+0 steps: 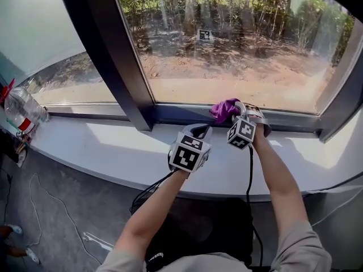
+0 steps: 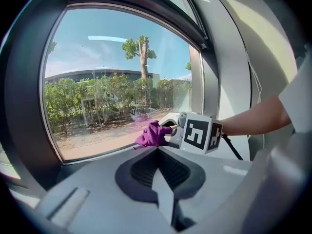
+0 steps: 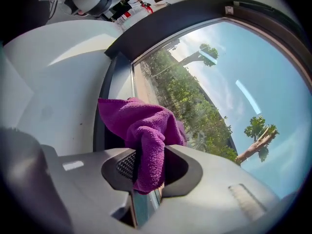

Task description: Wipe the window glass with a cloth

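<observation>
Right gripper view: the right gripper (image 3: 146,177) has its jaws clamped on a purple cloth (image 3: 141,126), which bunches up out of the jaws toward the pane.
Cloth: it sits at the tip of the right gripper, low down by the bottom edge of the window glass (image 1: 238,44). Whether it presses on the glass cannot be told.
Left gripper view: the left gripper (image 2: 163,182) has its jaws drawn together with nothing between them. The cloth and the right gripper lie ahead of it and slightly to its right.
Head view: the left gripper is just beside the right one, on its left and a little nearer the person. Both are above the pale sill (image 1: 102,146).
Frame: a dark upright bar (image 1: 113,55) rises to the left of both grippers.
Bottle: a clear plastic bottle (image 1: 22,109) lies well apart, far to the left of the left gripper, at the sill's end.
</observation>
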Demonstrator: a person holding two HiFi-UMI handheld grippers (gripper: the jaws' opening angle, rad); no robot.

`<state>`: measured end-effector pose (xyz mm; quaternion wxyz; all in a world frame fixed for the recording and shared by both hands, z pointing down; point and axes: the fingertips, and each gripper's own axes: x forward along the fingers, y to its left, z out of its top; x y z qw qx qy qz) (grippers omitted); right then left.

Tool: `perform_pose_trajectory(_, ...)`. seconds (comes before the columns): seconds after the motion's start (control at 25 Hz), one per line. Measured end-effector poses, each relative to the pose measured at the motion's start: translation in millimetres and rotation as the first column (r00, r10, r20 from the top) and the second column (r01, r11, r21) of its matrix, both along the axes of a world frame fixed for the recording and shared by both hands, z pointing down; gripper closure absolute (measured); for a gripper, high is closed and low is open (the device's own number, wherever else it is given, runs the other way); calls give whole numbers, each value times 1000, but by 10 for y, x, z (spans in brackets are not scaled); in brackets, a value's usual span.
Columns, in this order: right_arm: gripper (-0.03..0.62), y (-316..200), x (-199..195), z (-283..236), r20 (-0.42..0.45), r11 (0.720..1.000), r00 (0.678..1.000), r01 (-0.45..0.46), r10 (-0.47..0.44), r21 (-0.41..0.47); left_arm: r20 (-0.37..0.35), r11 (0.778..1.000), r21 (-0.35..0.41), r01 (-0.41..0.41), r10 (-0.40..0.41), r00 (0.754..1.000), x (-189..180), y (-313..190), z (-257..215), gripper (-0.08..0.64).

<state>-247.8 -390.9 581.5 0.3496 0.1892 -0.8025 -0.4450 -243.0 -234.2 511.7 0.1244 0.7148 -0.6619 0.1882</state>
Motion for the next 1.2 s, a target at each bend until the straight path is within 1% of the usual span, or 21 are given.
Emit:
perform_pose_trajectory(0.28, 479, -84, 154, 6, -49, 1000, 999, -15, 16, 19, 8, 1000, -5, -22, 22, 1000, 57, -29, 10, 560)
perform_pose_trajectory(0.4, 479, -141, 253, -185, -29, 999, 999, -37, 37, 24, 30, 999, 0, -42, 41, 999, 102, -93, -78, 560)
perform_pose_trajectory(0.52, 480, -170, 290, -405, -26, 998, 999, -28, 29, 49, 59, 998, 15, -64, 63, 996, 163, -166, -201, 560)
perform_pose_trajectory(0.64, 480, -125, 285, -718, -2, 997, 1000, -10, 10, 70, 80, 996, 36, -84, 81, 994, 221, -217, -372, 560)
perform_pose_trajectory(0.8, 479, -115, 290, -1267, 52, 991, 999, 5, -12, 137, 100, 992, 75, -105, 97, 990, 266, -293, -654, 560)
perform_pose_trajectory(1.0, 479, -52, 243, -2021, 92, 981, 995, 31, -49, 194, 150, 986, 126, -110, 91, 985, 246, -362, -1079, 560)
perform_pose_trajectory(1.2, 477, 3, 216, -2752, 152, 971, 986, 36, -74, 237, 209, 976, 180, -123, 85, 974, 219, -404, -1555, 560)
